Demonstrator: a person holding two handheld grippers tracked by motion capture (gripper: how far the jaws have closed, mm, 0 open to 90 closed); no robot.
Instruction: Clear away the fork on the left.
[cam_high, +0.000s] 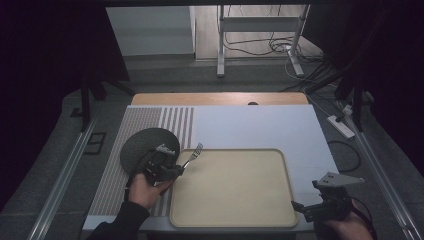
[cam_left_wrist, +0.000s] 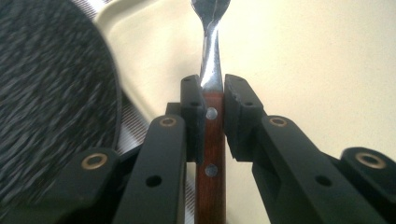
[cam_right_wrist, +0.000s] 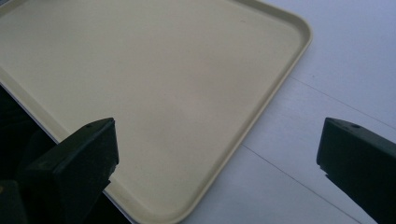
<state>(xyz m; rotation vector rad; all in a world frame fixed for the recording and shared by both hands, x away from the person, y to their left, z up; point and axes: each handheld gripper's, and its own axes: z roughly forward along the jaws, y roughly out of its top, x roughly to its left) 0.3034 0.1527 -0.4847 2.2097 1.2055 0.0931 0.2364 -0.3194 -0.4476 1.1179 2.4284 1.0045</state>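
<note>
A fork (cam_high: 193, 154) with a brown wooden handle (cam_left_wrist: 211, 158) and steel tines is held over the near-left corner of the cream tray (cam_high: 235, 220). My left gripper (cam_high: 172, 171) is shut on the fork's handle (cam_left_wrist: 211, 100), tines pointing away over the tray (cam_left_wrist: 299, 51). A dark round plate (cam_high: 142, 145) lies on the striped mat just left of that gripper, and fills the left of the left gripper view (cam_left_wrist: 46, 93). My right gripper (cam_high: 300, 207) stands open at the tray's near-right corner (cam_right_wrist: 224, 177), nothing between its jaws (cam_right_wrist: 219, 158).
The tray rests on a white table top (cam_high: 260, 125) with a grey striped mat (cam_high: 122, 165) at its left. Metal rails run down both sides of the table. A power strip (cam_high: 341, 126) and cables lie on the floor at the right.
</note>
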